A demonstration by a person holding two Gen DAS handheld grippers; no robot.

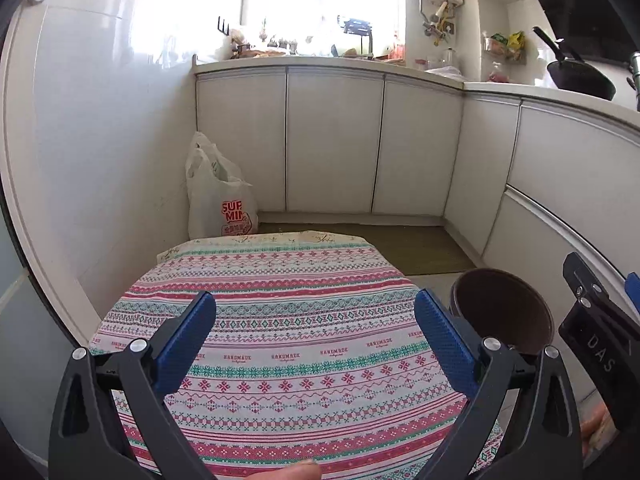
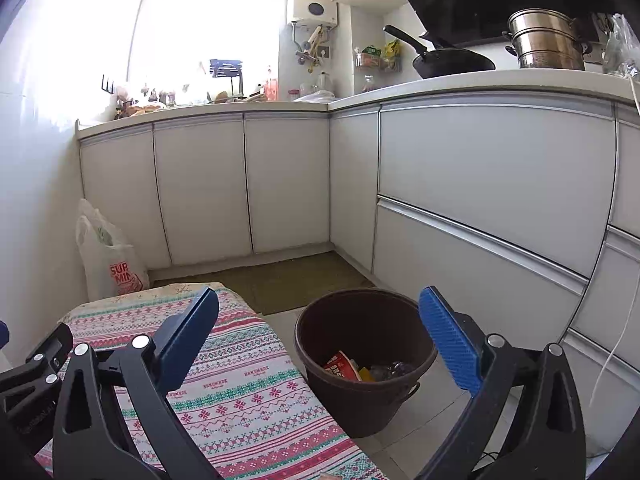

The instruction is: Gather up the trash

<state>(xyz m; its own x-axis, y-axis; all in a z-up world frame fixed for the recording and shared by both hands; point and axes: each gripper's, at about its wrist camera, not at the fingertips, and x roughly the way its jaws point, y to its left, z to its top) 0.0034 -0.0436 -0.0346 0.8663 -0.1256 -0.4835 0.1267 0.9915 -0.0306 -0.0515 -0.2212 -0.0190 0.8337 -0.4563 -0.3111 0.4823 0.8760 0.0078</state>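
White kitchen cabinets (image 1: 332, 144) run along two walls, with a cluttered counter under a bright window. From the left wrist view, a small table covered by a patterned cloth (image 1: 288, 320) in pink, green and white stripes fills the lower middle. The left gripper (image 1: 315, 324) hangs over this cloth with its jaws spread as wide as they go and nothing between them; only bare cloth shows in the gap. A dark brown bucket (image 1: 500, 312) stands on the floor just beside the table's right edge, outside the right jaw and partly hidden behind it; its contents cannot be seen from here. A white plastic bag (image 1: 218, 200) with red print leans in the corner beyond the table. At the far right edge, part of the other gripper's black body shows.

From the right wrist view, the right gripper (image 2: 320, 328) also has its jaws fully apart and empty. The bucket (image 2: 360, 360) sits between the two jaws in the picture, lower down on the floor tiles. Inside it lies the trash (image 2: 352, 366): a red-and-white wrapper, a yellow scrap and some crumpled clear plastic. The patterned cloth (image 2: 240, 392) lies under the left jaw, its edge just beside the bucket. On the counter stand a black pan (image 2: 452, 62) and a steel steamer pot (image 2: 548, 40).
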